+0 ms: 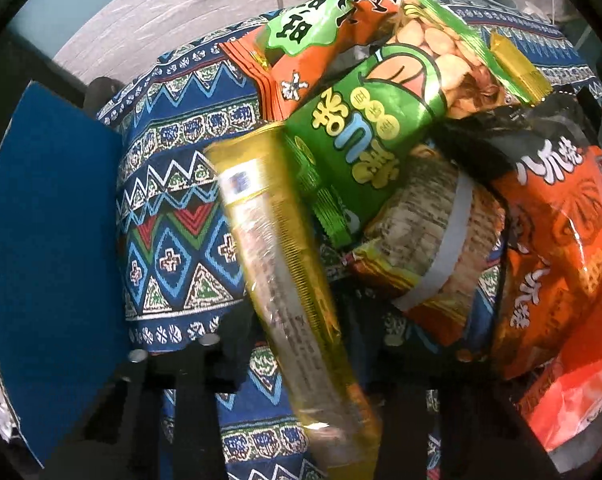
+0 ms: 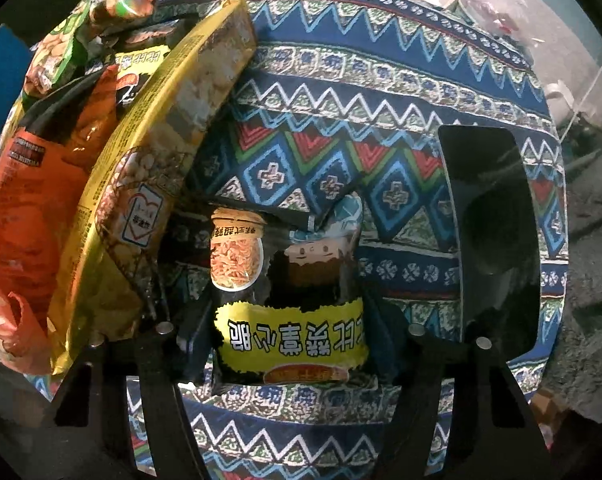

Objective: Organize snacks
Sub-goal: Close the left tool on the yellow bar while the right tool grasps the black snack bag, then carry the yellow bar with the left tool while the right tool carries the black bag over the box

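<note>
Both grippers point down at a heap of snacks on a patterned cloth [image 1: 173, 240] over the tabletop. Left gripper [image 1: 301, 412]: a long yellow pack [image 1: 277, 264] runs lengthwise between its fingers, which look pinched on the pack's near end — held, as far as I can judge. Beside it lie a green bag [image 1: 353, 152], an orange-green bag [image 1: 333, 36] and an orange bag [image 1: 557, 248], piled and overlapping. A blue box [image 1: 49, 248] stands at the left edge of that view. Right gripper [image 2: 293, 344]: a small black pack [image 2: 289, 304] with a yellow label sits between its fingers; these stand partly apart, and I cannot tell whether the pads touch it yet. A black tray [image 2: 497, 240] lies to the right, well apart from the heap. Risks — the yellow pack is gripped at one end only, so it may droop, swing into the green bag and drag the heap. The black pack is slick film; a shallow pinch could slip off or crush the contents.
</note>
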